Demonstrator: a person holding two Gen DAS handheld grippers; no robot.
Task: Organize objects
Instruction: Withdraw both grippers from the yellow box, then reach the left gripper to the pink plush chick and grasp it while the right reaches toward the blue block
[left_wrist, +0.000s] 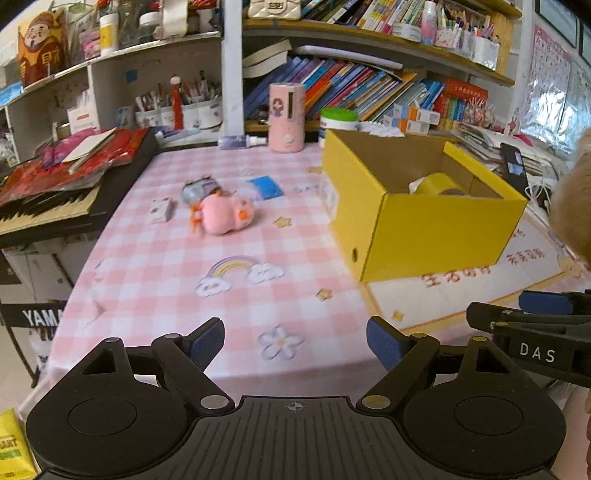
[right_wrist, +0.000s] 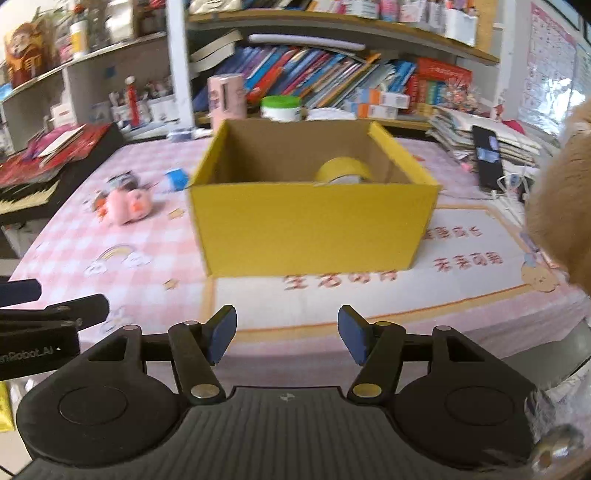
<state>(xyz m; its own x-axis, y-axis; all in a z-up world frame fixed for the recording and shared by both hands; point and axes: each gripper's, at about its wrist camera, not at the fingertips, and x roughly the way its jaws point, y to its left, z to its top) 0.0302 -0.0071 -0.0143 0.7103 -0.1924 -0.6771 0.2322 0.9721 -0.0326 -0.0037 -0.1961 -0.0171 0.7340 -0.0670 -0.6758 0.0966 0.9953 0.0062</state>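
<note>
A yellow cardboard box stands open on the pink checked tablecloth, with a yellow tape roll inside. A pink plush pig lies left of the box, against a grey toy. A blue packet and a small white card box lie nearby. My left gripper is open and empty over the table's front edge. My right gripper is open and empty, facing the box front; it shows in the left wrist view.
A pink cylinder and a green-lidded jar stand at the back by the bookshelf. A keyboard with red books borders the left. A phone and stacked papers sit at the right. A tan furry thing fills the right edge.
</note>
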